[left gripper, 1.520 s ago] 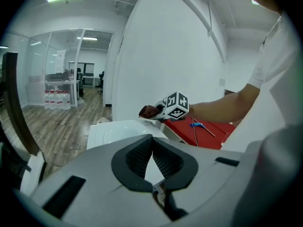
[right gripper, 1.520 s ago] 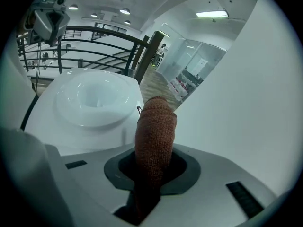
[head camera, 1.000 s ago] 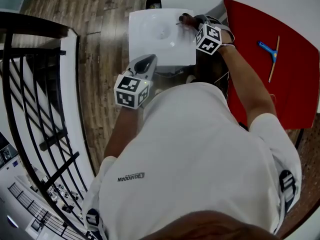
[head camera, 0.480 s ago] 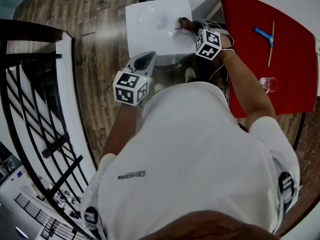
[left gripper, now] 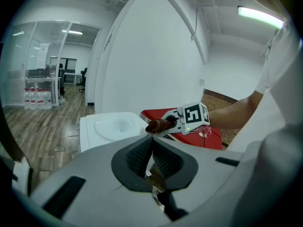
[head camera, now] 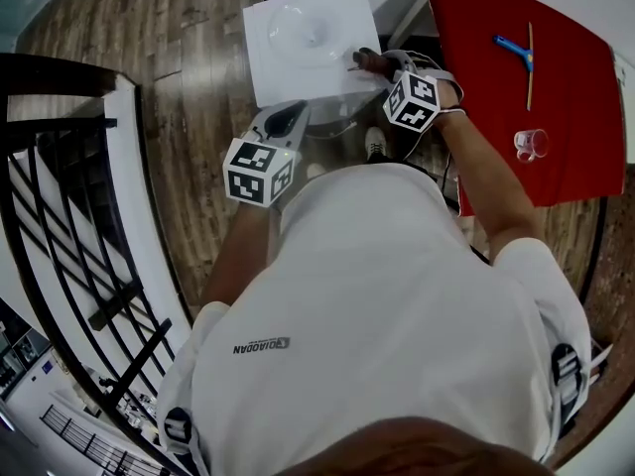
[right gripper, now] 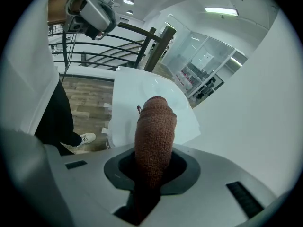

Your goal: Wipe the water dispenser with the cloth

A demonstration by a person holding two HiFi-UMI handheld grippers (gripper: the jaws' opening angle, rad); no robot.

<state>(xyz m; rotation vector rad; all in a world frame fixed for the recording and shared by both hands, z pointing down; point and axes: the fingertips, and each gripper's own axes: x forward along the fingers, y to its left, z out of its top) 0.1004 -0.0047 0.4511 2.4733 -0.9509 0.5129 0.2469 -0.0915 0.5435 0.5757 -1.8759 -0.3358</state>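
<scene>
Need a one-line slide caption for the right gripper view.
Right gripper, jaws shut on a brown knitted cloth, pointed at the top of the white water dispenser.

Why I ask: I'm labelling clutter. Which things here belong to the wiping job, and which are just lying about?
In the job:
water dispenser
brown cloth
right hand-held gripper, shut on the cloth over the dispenser's top

Lying about:
blue-handled tool and small glass, both on the red table
left hand-held gripper, shut and empty

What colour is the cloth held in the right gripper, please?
The cloth is reddish brown, clearest in the right gripper view.
</scene>
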